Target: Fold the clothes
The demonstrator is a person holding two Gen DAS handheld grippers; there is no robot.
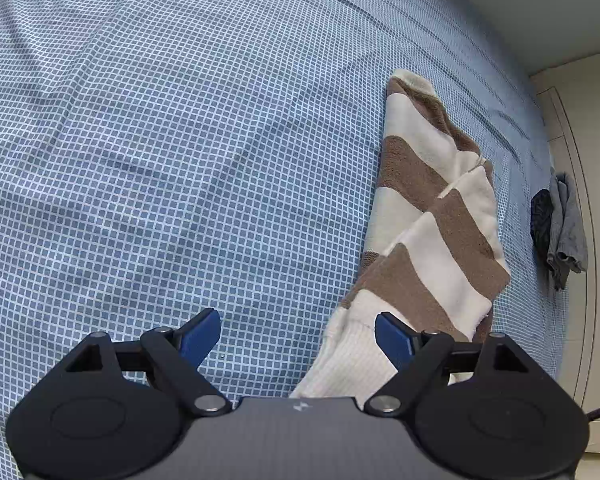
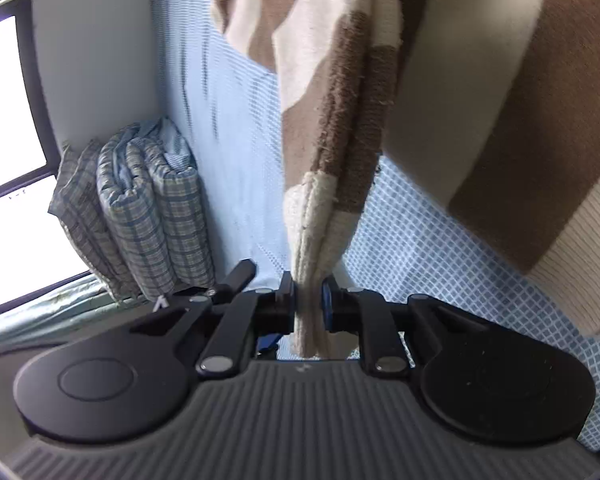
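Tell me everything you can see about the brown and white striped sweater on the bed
The striped sweater looks like soft knit, with broad brown and cream bands and a ribbed cream hem. It lies bunched into a long narrow strip on the blue checked bedsheet. The right gripper is shut on a gathered cream edge, lifting that part. The left gripper is open, one finger over the ribbed hem.

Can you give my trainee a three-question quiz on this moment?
1. True or false: the left gripper is shut on the sweater.
2. The right gripper grips: A) folded quilt B) sweater C) nothing.
3. What lies at the edge of the bed, beyond the sweater in the left wrist view?

Key: 1 false, its jaws are open; 2 B; 3 a dark and grey clothes pile.
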